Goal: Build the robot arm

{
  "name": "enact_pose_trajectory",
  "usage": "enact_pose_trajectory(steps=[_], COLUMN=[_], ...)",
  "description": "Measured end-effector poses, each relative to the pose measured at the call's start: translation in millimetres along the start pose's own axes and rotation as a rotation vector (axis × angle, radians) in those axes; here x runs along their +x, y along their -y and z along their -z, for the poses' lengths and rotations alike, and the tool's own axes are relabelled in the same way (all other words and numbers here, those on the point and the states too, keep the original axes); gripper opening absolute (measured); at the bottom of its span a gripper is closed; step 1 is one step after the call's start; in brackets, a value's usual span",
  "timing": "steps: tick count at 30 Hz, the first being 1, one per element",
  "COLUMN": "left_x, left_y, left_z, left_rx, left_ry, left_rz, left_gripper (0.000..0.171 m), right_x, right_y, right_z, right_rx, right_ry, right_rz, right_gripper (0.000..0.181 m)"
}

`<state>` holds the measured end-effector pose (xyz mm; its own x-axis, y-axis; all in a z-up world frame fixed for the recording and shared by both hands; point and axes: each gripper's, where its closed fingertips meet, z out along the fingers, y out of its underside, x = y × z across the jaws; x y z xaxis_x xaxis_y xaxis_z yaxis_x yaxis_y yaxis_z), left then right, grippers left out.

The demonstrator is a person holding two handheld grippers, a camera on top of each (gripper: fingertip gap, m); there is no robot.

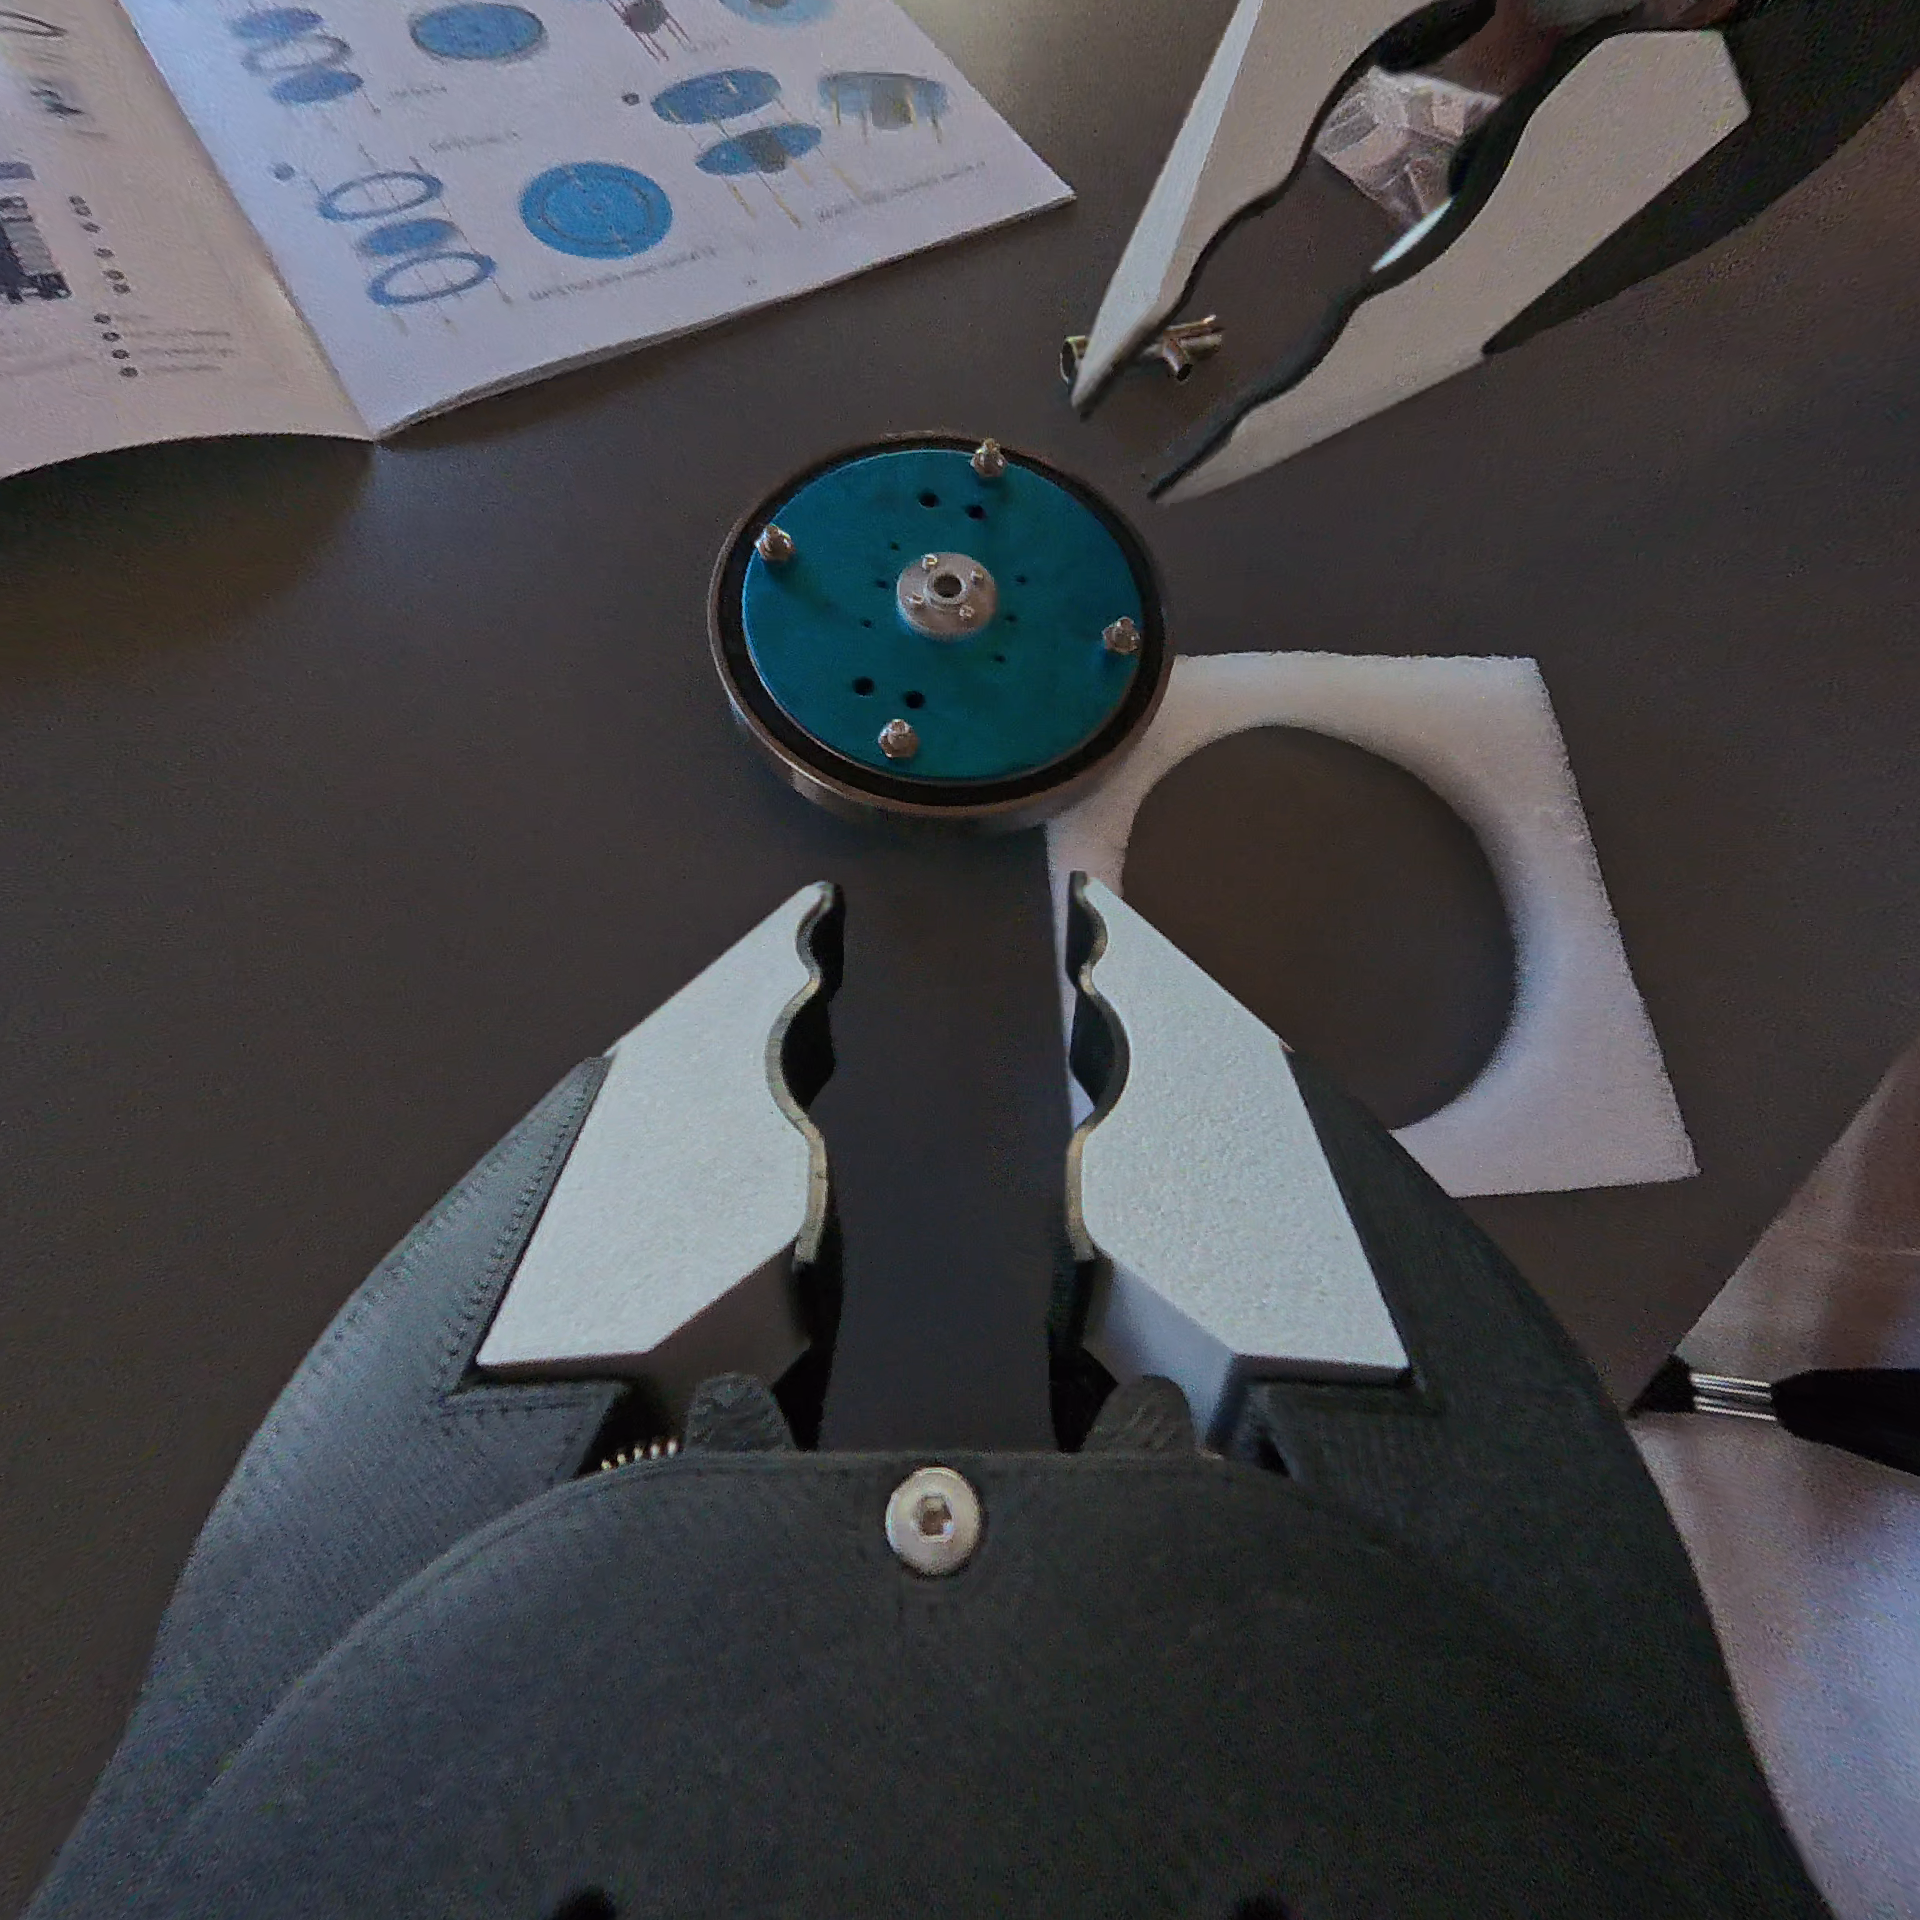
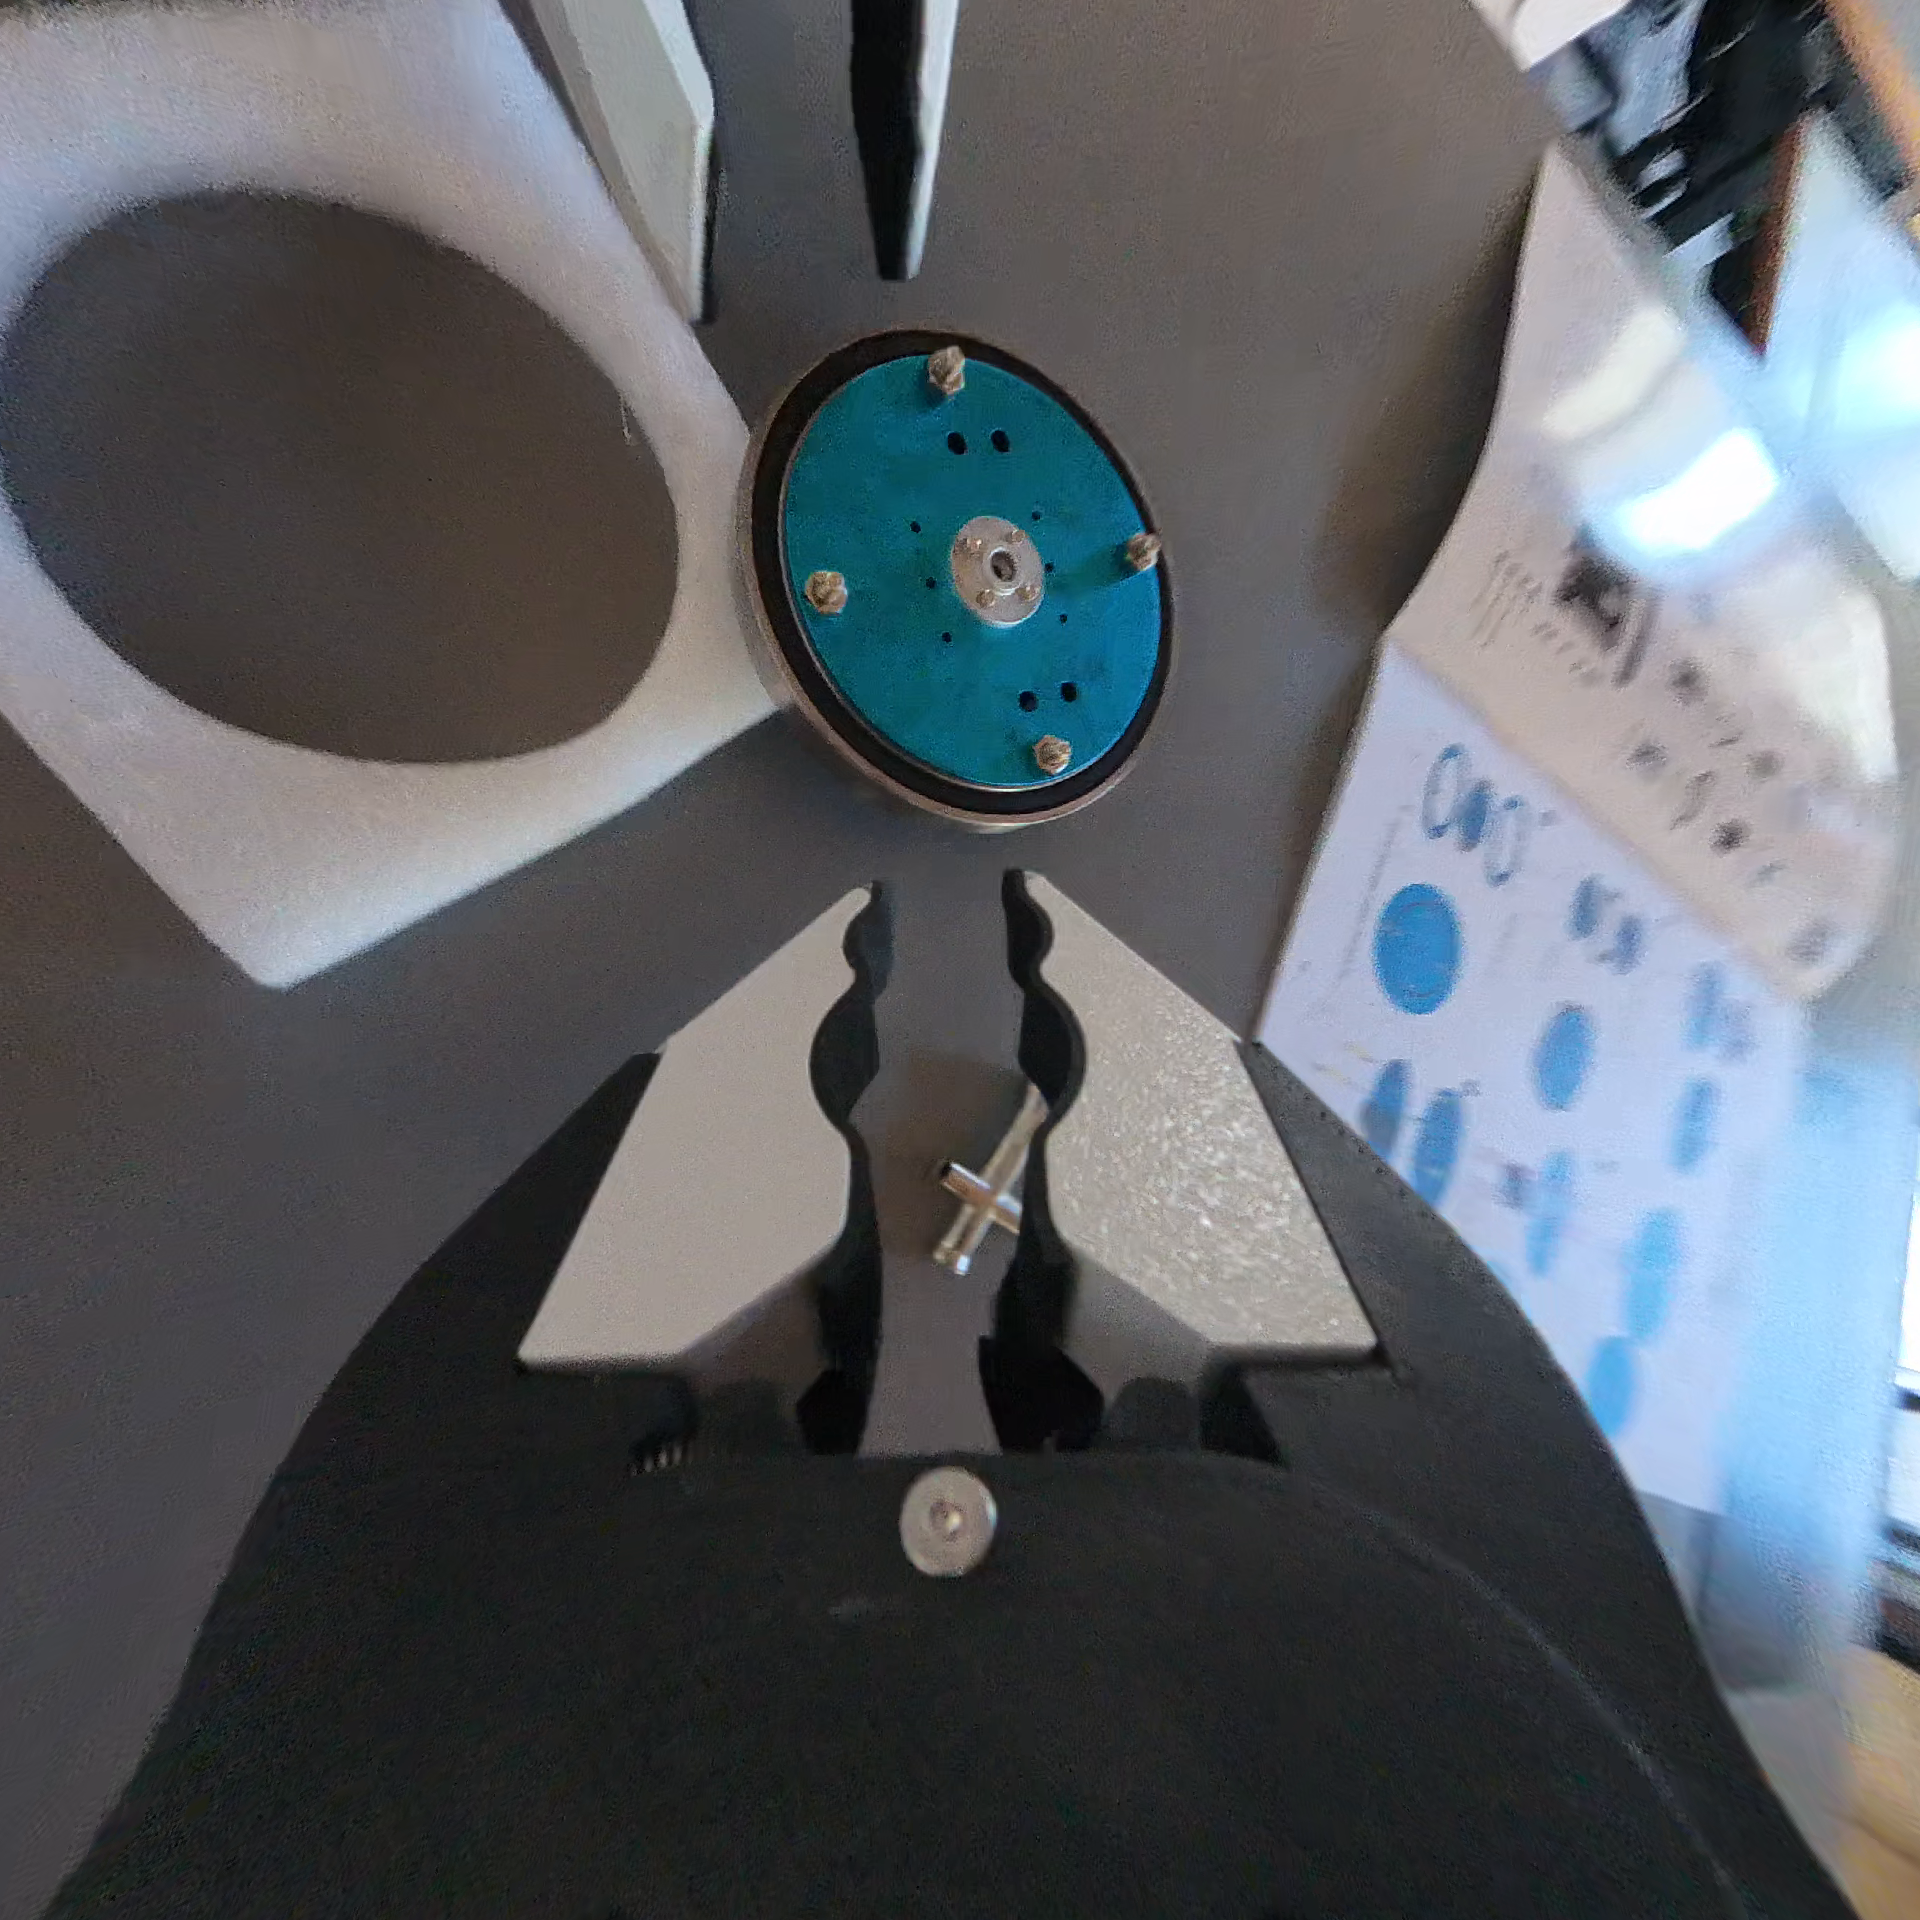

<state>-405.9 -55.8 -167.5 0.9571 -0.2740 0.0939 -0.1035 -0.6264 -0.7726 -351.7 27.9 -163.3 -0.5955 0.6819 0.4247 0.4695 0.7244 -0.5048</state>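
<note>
Left gripper [image 1: 948, 894] fingers spread, empty, near round teal metal-rimmed disc [image 1: 935, 623]. Right gripper [image 2: 943, 883] fingers spread, straddling small silver cross-shaped wrench [image 2: 982, 1195] on the dark grey table [image 1: 416, 935].

We note a matt dark grey table [image 1: 312, 831], smooth. The round part [image 1: 935, 623] has a teal matt face, a black rubbery ring, a brushed metal rim and hub, and four metal studs. White foam sheet [image 1: 1558, 935]: grainy, soft-edged. Paper booklet [image 1: 520, 208], matt, printed. Both grippers, left [image 1: 951, 914] and right [image 2: 940, 904]: ridged black printed plastic, speckled grey finger plates. Small cross-shaped tool [image 2: 987, 1184]: shiny metal.
</note>
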Motion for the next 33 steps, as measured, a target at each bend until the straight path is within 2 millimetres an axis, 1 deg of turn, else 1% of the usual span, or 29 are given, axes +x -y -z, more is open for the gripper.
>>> enact_pose_trajectory(steps=[2,3,4,6,7,9,12,15,17,19,22,23,25,27,29,32,33], left_x=[-0.2,1.8,5.9,19.3,23.6,31.1,31.9,27.8,26.5,24.7,12.6,10.5,8.6,11.8,19.7,28.2,32.1], left_y=[1.6,1.9,-0.9,-8.7,-9.5,-9.6,-9.1,-5.7,-4.1,-3.8,-1.0,1.4,8.6,16.9,27.5,36.1,39.4], left_z=[-1.1,-2.0,-2.9,-4.6,-5.4,-7.1,-12.9,-16.7,-17.8,-15.6,-8.2,-5.5,-1.1,1.8,3.5,-0.9,-2.9], left_rx=[-0.011,-0.019,-0.043,-0.104,-0.105,-0.090,-0.074,-0.054,-0.034,-0.024,0.016,0.034,0.068,0.088,0.112,0.098,0.101], left_ry=[-0.046,-0.078,-0.117,-0.212,-0.237,-0.265,-0.227,-0.179,-0.167,-0.156,-0.086,-0.073,-0.054,-0.056,-0.071,-0.058,-0.068], left_rz=[0.013,0.029,0.050,0.091,0.109,0.117,0.093,0.092,0.095,0.093,0.053,0.028,-0.012,-0.052,-0.120,-0.241,-0.269], left_gripper=[0.040,0.035,0.029,0.028,0.026,0.016,0.012,0.011,0.011,0.013,0.021,0.023,0.022,0.019,0.020,0.023,0.021], right_x=[2.1,-0.5,-3.3,-4.5,-4.6,-4.8,-10.9,-18.4,-18.6,-14.2,-0.6,3.1,2.9,4.9,1.8,-4.0,-6.5], right_y=[-3.6,-4.7,-4.4,-0.9,0.3,0.8,3.7,8.2,8.8,8.6,14.3,19.7,32.2,33.5,34.8,37.3,37.3], right_z=[-7.2,-11.1,-14.4,-19.6,-20.8,-21.3,-20.9,-21.5,-21.3,-16.6,-2.2,2.5,7.8,3.4,-2.0,-6.3,-6.9], right_rx=[-0.013,-0.022,-0.024,-0.010,-0.010,-0.020,-0.023,-0.013,-0.017,-0.021,0.039,0.088,0.196,0.216,0.220,0.223,0.223], right_ry=[0.012,0.034,0.053,0.059,0.061,0.063,0.092,0.112,0.105,0.090,0.067,0.076,0.139,0.152,0.168,0.191,0.203], right_rz=[-0.092,-0.117,-0.134,-0.159,-0.168,-0.179,-0.203,-0.176,-0.157,-0.141,-0.169,-0.204,-0.275,-0.313,-0.314,-0.318,-0.317], right_gripper=[0.021,0.021,0.021,0.017,0.016,0.015,0.009,0.006,0.005,0.006,0.005,0.005,0.002,0.000,0.000,0.000,0.000])
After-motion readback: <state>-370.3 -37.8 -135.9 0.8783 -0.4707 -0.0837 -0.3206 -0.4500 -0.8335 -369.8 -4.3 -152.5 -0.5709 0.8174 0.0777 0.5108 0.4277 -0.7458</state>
